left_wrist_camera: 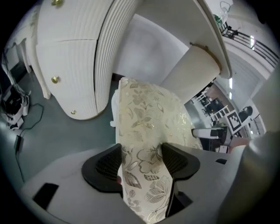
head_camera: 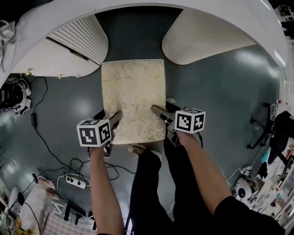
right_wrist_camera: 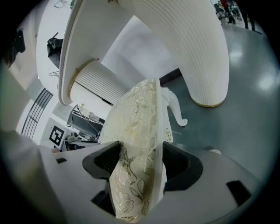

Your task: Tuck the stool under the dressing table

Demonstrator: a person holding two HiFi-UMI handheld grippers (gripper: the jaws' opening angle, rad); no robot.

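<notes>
Grey floor (head_camera: 220, 92) fronts the dressing table (head_camera: 220, 9) as left tongs (head_camera: 115, 118) and right tongs (head_camera: 158, 111) each pinch a near corner of the stool (head_camera: 133, 92), its soft-cushioned frame probably light enough to slide.

L tool (head_camera: 115, 120), R tool (head_camera: 158, 112) on stool (head_camera: 133, 94) edges.

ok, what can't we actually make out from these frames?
stool legs: in the head view they are hidden under the cushion; only one white leg shows, in the right gripper view.
dressing table top: the head view's upper edge cuts most of it off.
clutter at the head view's lower right: too small and warped to name.
</notes>
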